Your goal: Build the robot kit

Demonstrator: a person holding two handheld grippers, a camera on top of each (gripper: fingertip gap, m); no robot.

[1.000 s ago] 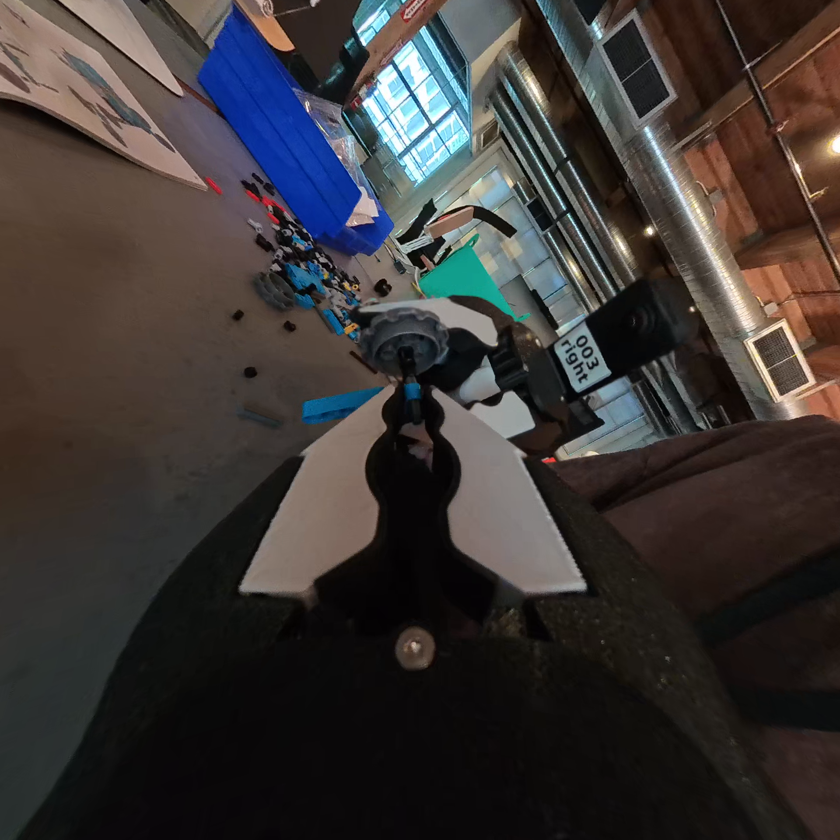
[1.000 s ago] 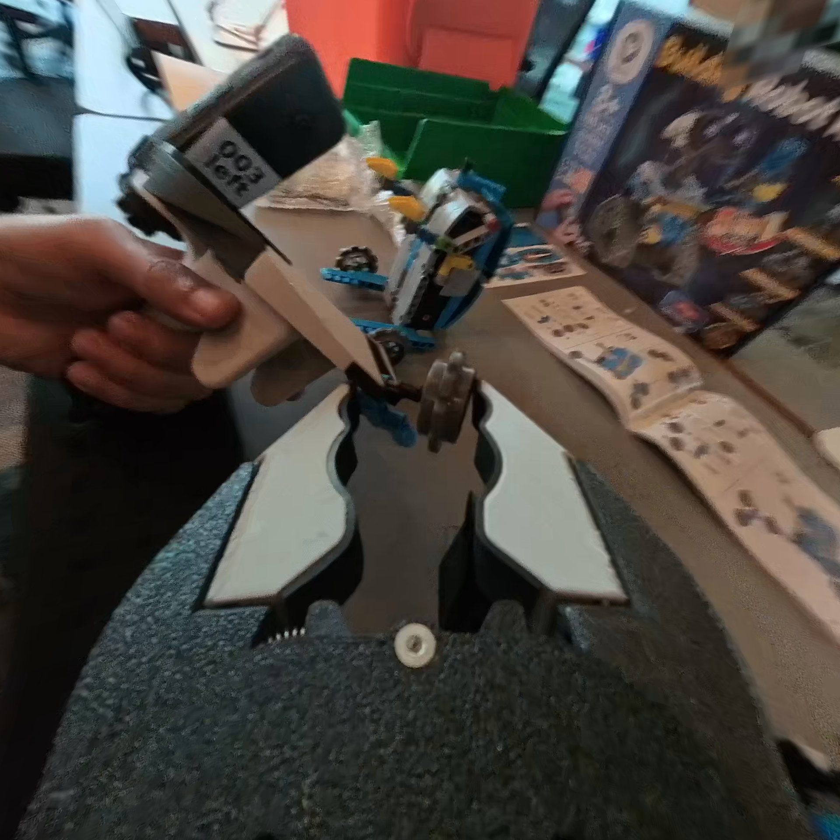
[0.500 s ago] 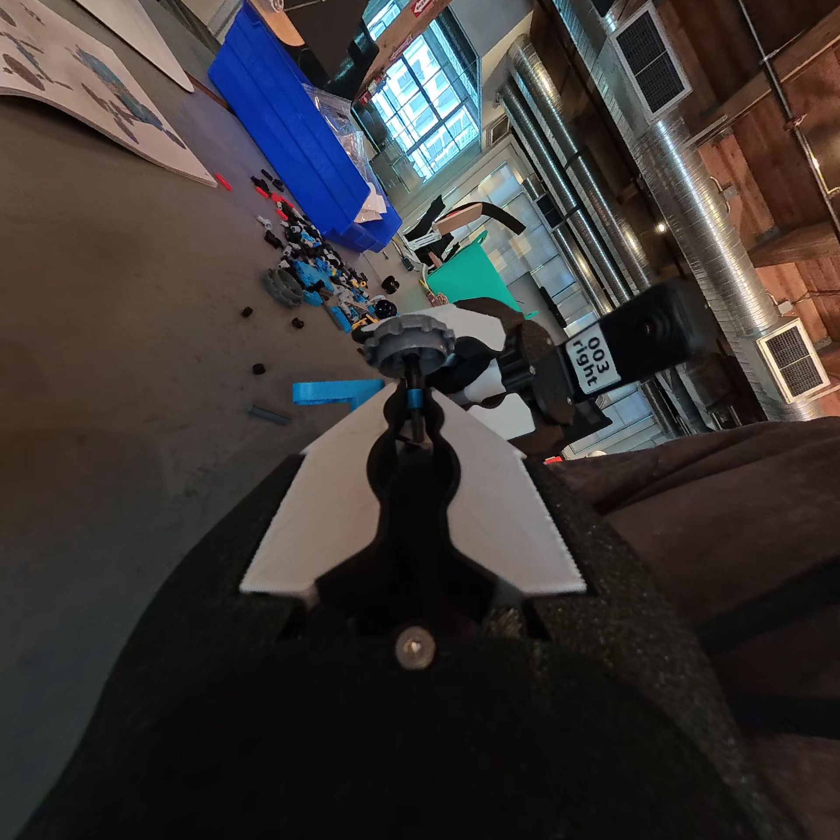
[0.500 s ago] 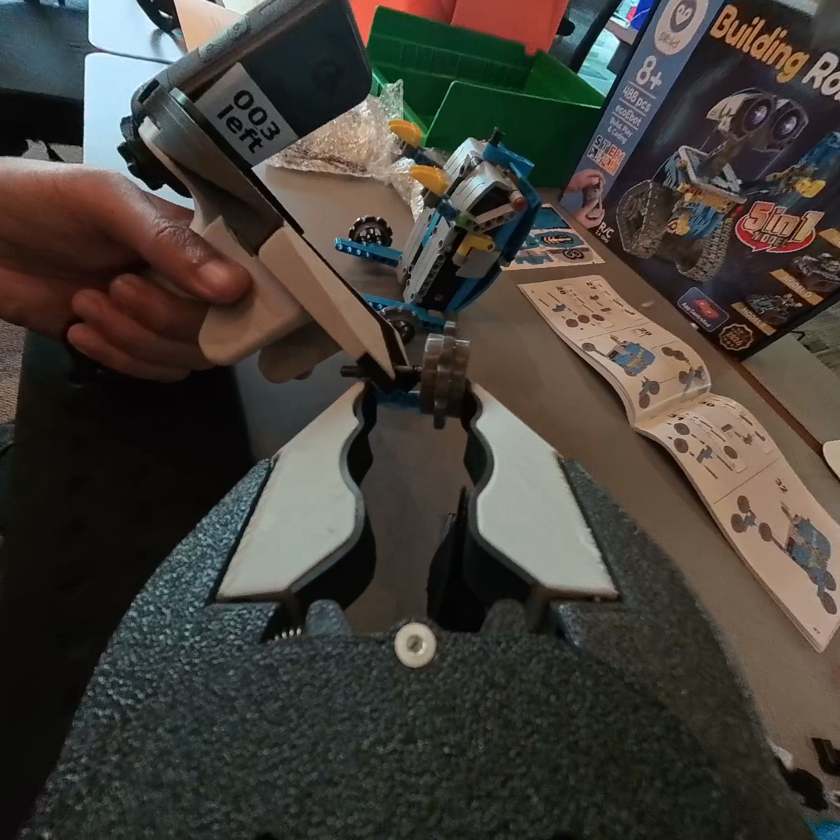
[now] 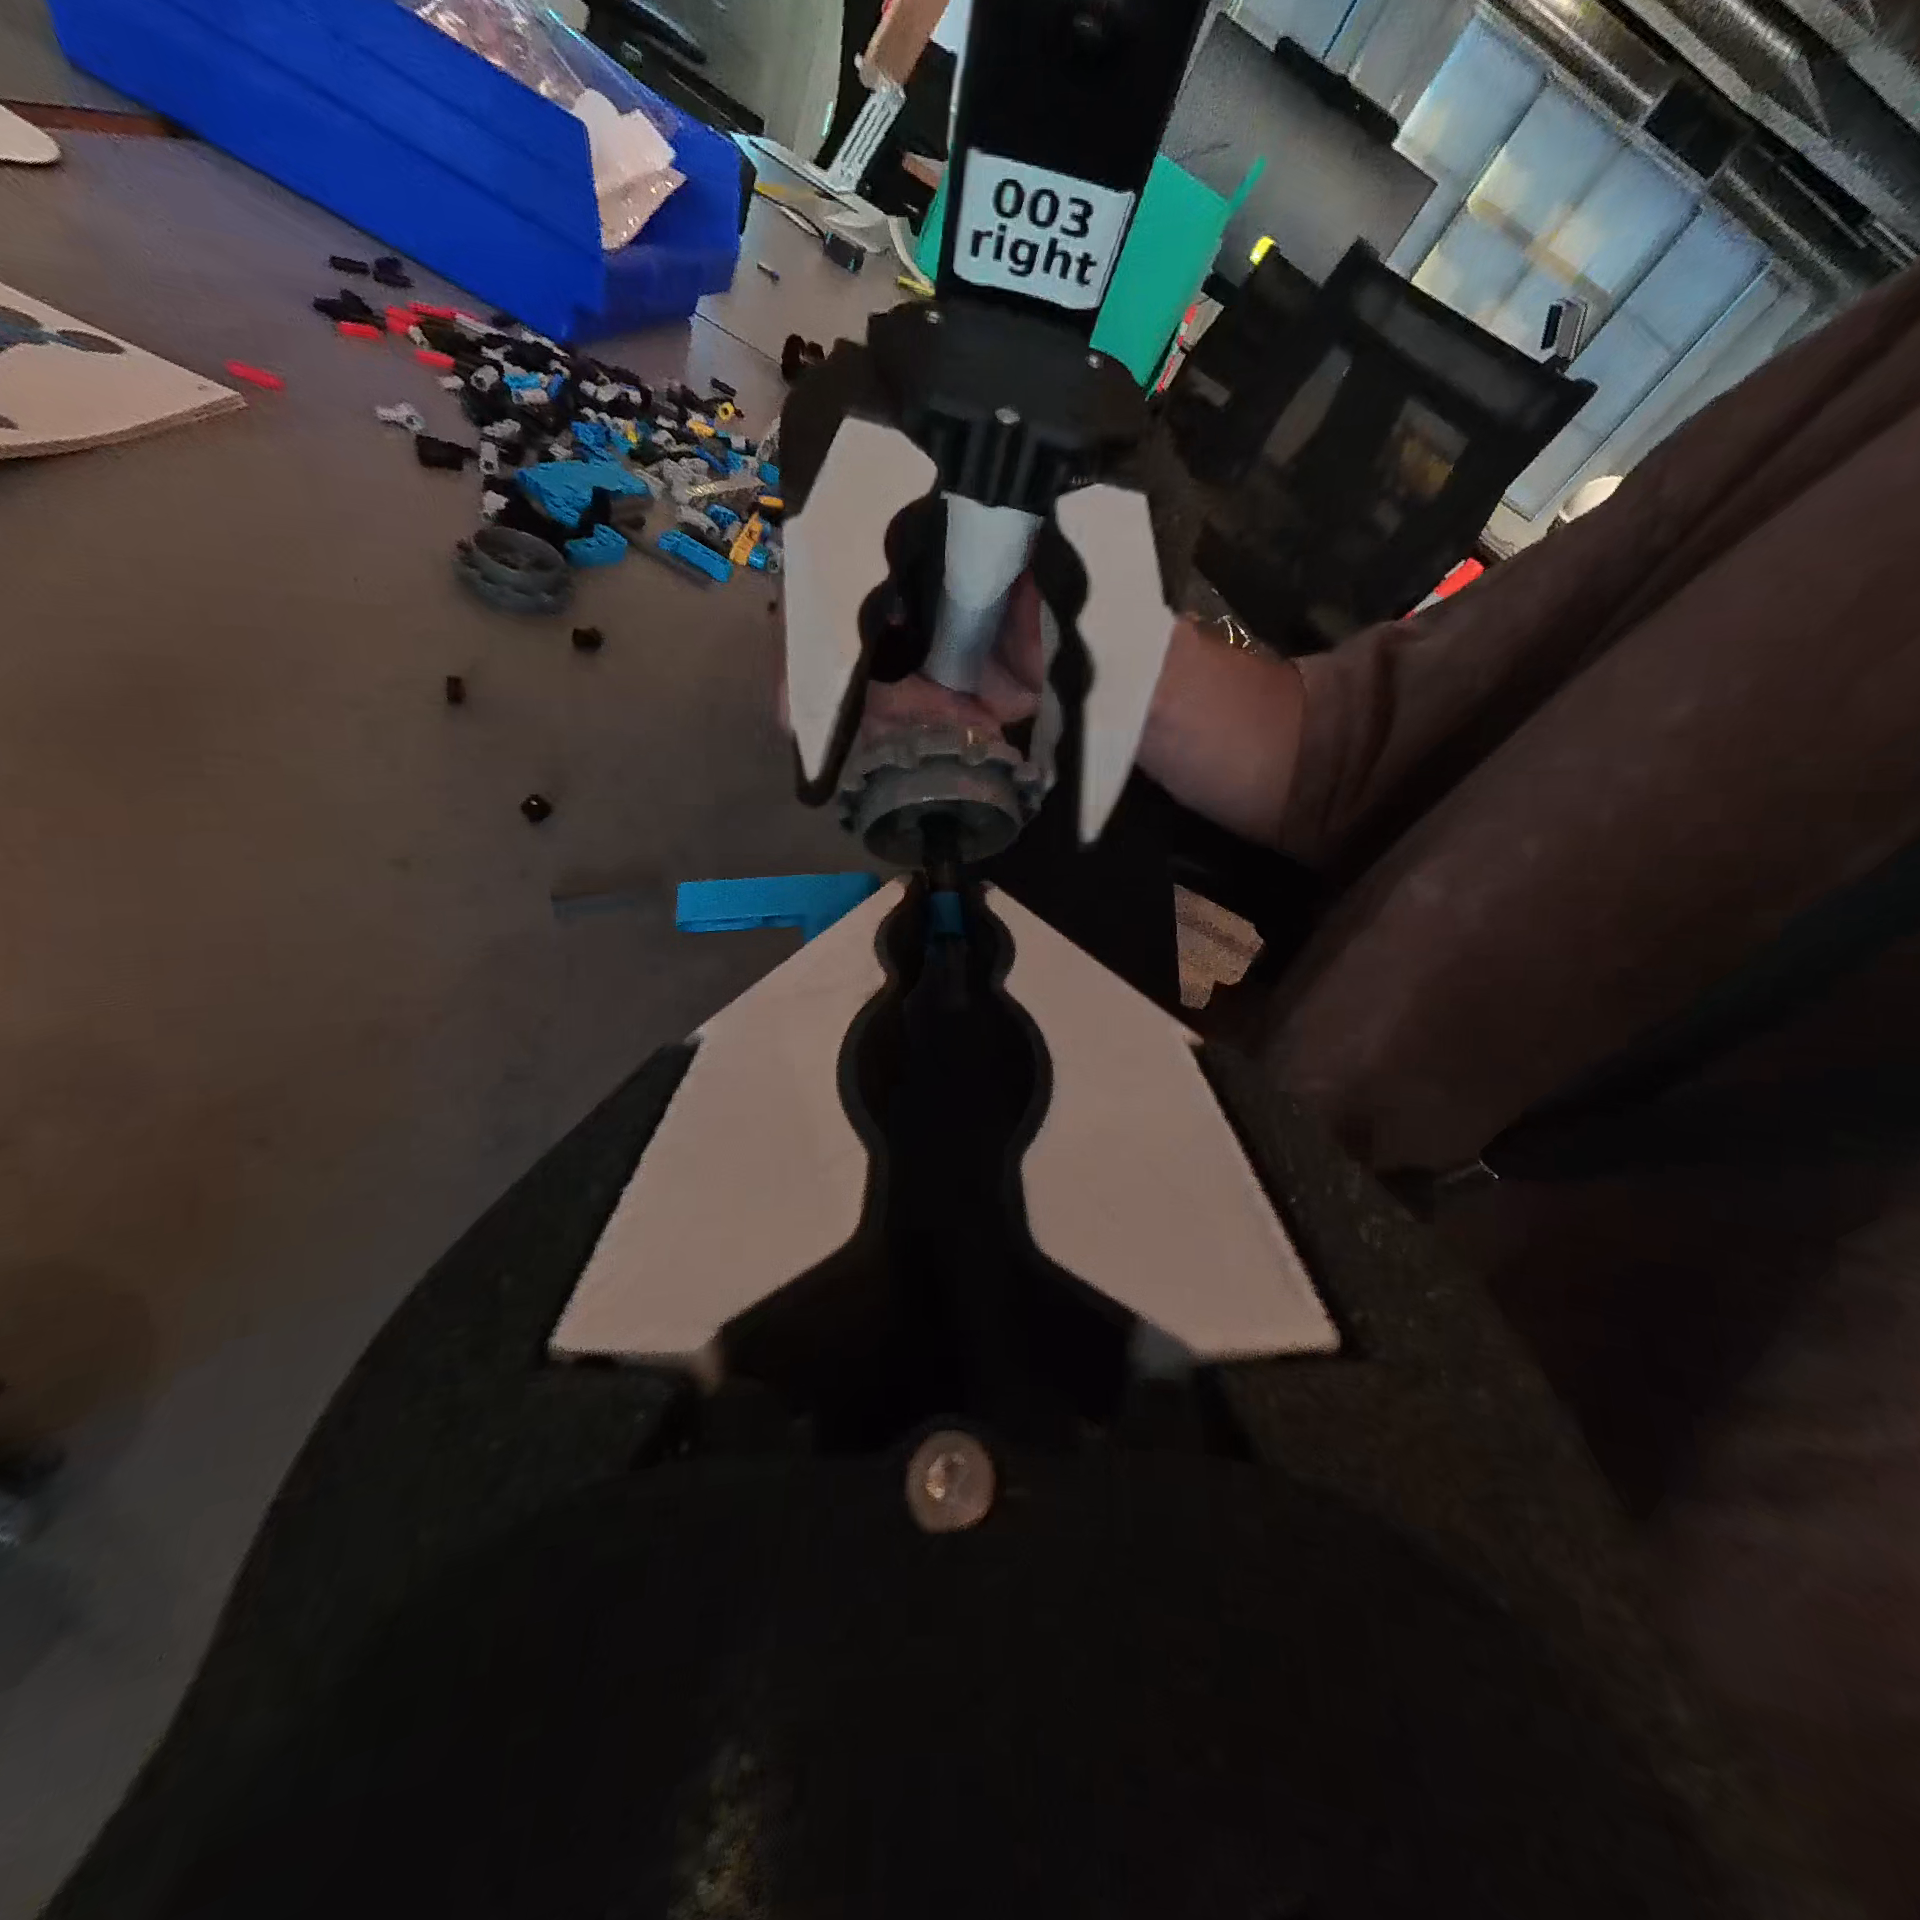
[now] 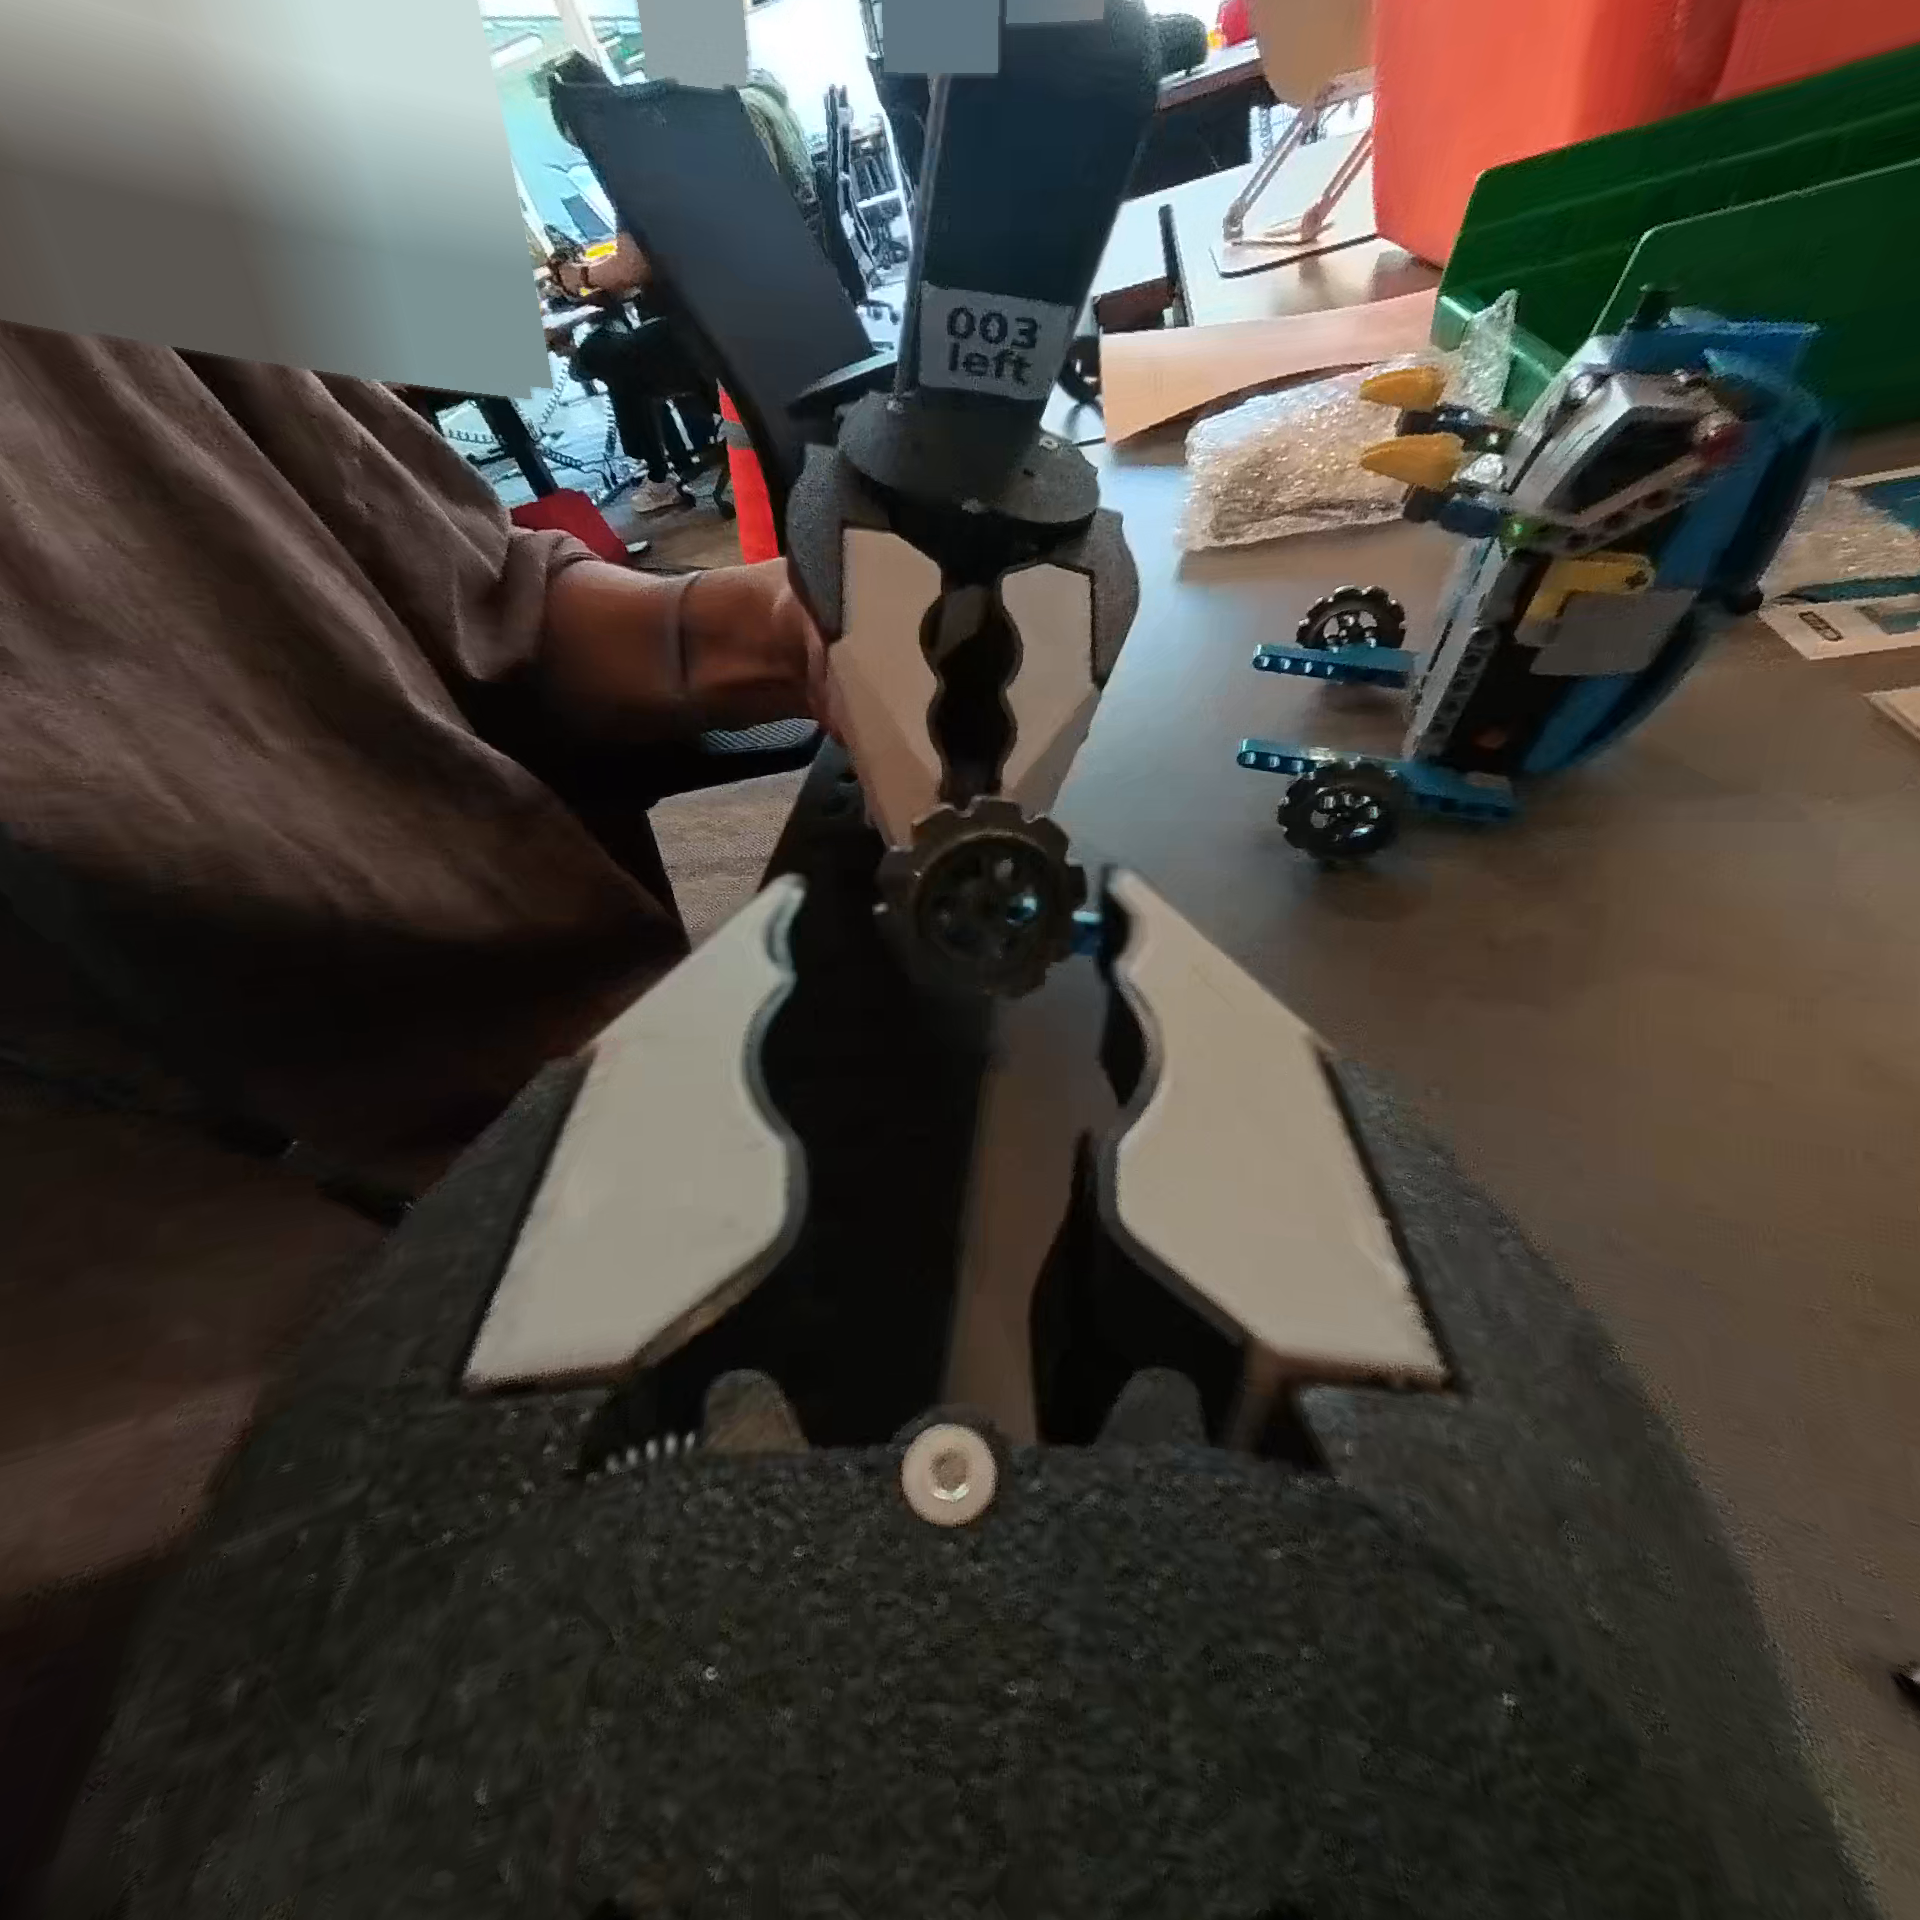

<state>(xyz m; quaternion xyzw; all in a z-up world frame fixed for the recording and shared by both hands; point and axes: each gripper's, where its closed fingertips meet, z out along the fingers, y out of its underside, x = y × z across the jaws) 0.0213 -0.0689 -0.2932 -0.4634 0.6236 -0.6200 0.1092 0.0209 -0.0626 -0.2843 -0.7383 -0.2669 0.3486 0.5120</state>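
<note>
White-fingered black tongs (image 5: 940, 894); brown sleeve (image 5: 1621, 665).

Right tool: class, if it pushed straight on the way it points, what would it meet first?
The grey gear wheel between its tips; just beyond, the left tool, though depth is unclear.

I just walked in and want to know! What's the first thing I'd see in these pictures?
Two grippers meet nose to nose at a grey toothed plastic wheel: the left gripper pinches its thin black axle, while the right gripper sits open around it. On the table to the right, a blue and grey brick-built vehicle lies tipped over.
</note>
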